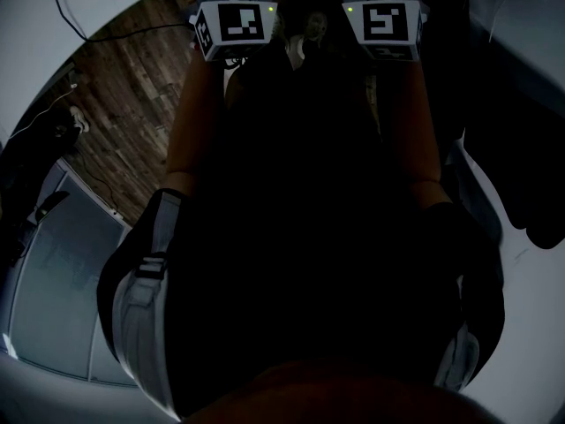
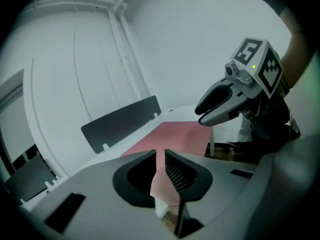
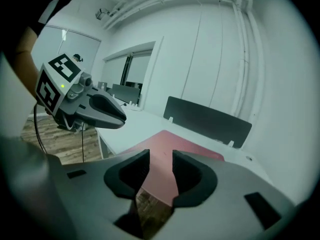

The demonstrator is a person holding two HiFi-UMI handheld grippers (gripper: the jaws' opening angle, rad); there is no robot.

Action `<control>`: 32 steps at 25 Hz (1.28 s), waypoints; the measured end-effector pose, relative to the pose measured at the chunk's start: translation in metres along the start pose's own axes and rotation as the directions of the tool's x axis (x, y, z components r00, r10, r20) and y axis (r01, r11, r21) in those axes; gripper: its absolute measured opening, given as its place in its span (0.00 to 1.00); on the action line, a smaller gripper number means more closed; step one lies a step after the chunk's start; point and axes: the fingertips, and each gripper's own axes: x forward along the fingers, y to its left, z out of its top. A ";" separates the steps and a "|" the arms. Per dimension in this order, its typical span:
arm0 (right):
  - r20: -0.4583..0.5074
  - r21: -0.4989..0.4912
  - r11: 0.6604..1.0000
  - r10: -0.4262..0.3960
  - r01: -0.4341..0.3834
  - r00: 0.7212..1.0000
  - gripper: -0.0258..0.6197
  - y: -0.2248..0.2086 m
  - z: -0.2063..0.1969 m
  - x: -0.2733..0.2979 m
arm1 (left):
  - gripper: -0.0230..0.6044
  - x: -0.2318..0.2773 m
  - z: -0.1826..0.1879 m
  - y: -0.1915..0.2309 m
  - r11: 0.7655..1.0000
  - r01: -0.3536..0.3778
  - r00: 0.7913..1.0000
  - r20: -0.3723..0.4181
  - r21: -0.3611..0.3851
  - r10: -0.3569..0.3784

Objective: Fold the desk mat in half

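Pink desk mat [image 3: 167, 140] lies flat on the white desk [image 3: 135, 126] ahead; the left gripper [image 2: 161, 154] is barely parted, the right gripper [image 3: 161, 153] wider, both empty, so the left may shove the edge aside.

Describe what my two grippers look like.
The left gripper and the right gripper match: each has a light grey body ending in black jaws. Each carries a white cube printed with black square markers, with a small green light glowing on it.
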 end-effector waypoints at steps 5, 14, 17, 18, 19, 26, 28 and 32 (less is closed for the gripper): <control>-0.090 0.122 0.993 0.006 0.005 0.996 0.29 0.004 -0.034 0.008 | 0.17 0.011 -0.028 -0.011 0.998 0.017 0.997 -0.076 -0.054 -0.021; -0.135 0.355 0.934 0.106 -0.052 0.985 0.39 0.023 -0.082 0.021 | 0.31 0.026 -0.084 -0.041 0.973 0.086 0.968 -0.215 -0.213 -0.133; -0.146 0.422 0.905 0.131 -0.058 0.981 0.41 0.030 -0.095 0.029 | 0.33 0.031 -0.102 -0.046 0.956 0.080 0.956 -0.249 -0.283 -0.153; -0.150 0.442 0.895 0.138 -0.058 0.979 0.42 0.032 -0.100 0.031 | 0.33 0.032 -0.107 -0.047 0.950 0.074 0.953 -0.260 -0.303 -0.157; -0.154 0.460 0.886 0.144 -0.058 0.977 0.43 0.034 -0.104 0.033 | 0.33 0.033 -0.112 -0.048 0.944 0.069 0.949 -0.272 -0.322 -0.162; -0.171 0.587 0.809 0.160 -0.030 0.972 0.44 0.035 -0.132 0.047 | 0.38 0.041 -0.133 -0.052 0.856 0.075 0.939 -0.252 -0.511 -0.233; -0.170 0.629 0.777 0.165 -0.021 0.971 0.43 0.033 -0.137 0.051 | 0.39 0.043 -0.136 -0.053 0.814 0.077 0.942 -0.225 -0.576 -0.248; -0.151 0.721 0.693 0.163 -0.004 0.975 0.44 0.027 -0.148 0.057 | 0.39 0.048 -0.140 -0.056 0.696 0.090 0.945 -0.160 -0.713 -0.286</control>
